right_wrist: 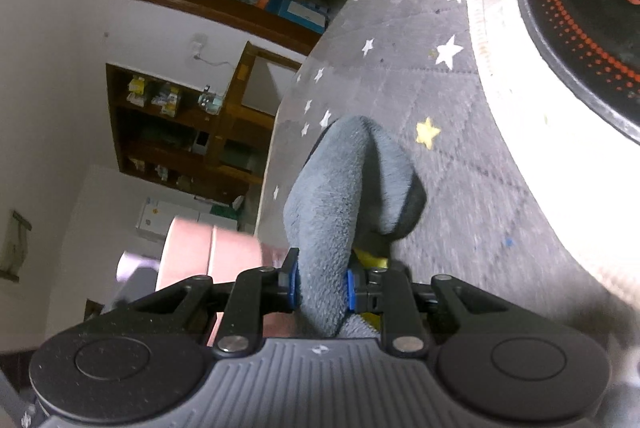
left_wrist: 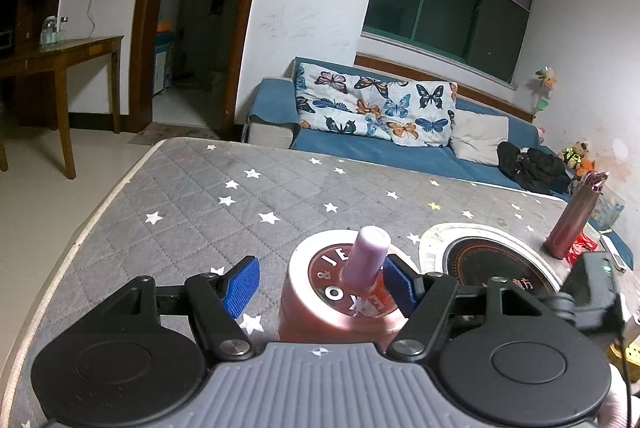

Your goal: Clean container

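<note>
Two tongs are at work: the right tongs (right_wrist: 322,288) pinch a fluffy grey microfibre cloth (right_wrist: 348,188), while the left tongs (left_wrist: 320,284) stand wide around a pink cylindrical container with a lilac spout (left_wrist: 340,302) on the grey star-quilted bench (left_wrist: 200,196). Only one blue pad nears its rim; gripping firmly would steady it before wiping. From the right tongs, it sits just left of the cloth.

Your left wrist view sits low and close behind the pink container (left_wrist: 340,292), level, facing the sofa (left_wrist: 400,132) and window. Your right wrist view is rolled sideways, very near the quilted tabletop (right_wrist: 420,76). Both share the induction cooker (left_wrist: 492,260) (right_wrist: 560,28) and container (right_wrist: 208,252).
</note>
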`<state>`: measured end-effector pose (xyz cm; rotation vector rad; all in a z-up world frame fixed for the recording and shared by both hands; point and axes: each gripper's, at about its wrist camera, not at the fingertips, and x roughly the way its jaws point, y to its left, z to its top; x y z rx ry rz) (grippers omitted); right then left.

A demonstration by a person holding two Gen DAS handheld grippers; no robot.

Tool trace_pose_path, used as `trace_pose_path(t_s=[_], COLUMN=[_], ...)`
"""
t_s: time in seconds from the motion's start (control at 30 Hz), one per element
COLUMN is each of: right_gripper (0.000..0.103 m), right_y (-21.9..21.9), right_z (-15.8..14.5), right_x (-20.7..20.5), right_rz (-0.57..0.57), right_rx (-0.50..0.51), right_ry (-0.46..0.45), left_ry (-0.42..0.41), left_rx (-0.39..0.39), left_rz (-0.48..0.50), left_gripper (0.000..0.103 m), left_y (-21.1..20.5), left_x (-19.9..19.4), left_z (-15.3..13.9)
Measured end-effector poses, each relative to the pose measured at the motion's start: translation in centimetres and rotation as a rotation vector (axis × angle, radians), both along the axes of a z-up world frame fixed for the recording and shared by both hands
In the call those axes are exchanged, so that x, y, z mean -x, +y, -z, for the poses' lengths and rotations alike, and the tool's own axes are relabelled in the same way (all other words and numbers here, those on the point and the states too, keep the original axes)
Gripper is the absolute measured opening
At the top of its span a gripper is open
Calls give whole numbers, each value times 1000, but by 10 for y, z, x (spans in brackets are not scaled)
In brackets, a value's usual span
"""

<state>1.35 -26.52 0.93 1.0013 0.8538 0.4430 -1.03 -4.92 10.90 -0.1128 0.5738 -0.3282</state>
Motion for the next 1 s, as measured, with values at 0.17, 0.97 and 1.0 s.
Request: trace_pose_path(t_s=[0.17, 0.97, 1.0], right_gripper=[20, 20, 20], right_y=[4, 82, 82], right_z=[-17, -72, -67], right_x=[20, 74, 72], right_rz=[-46, -298, -296], right_rx=[46, 500, 501], right_ry=[-59, -383, -362], left_ry=[10, 33, 33], left_rx=[6, 1, 0], left_rz=[3, 9, 9], left_gripper=[72, 72, 72], left_y=[1, 1, 1], left_x=[-3, -16, -16], left_z=[0, -1, -1])
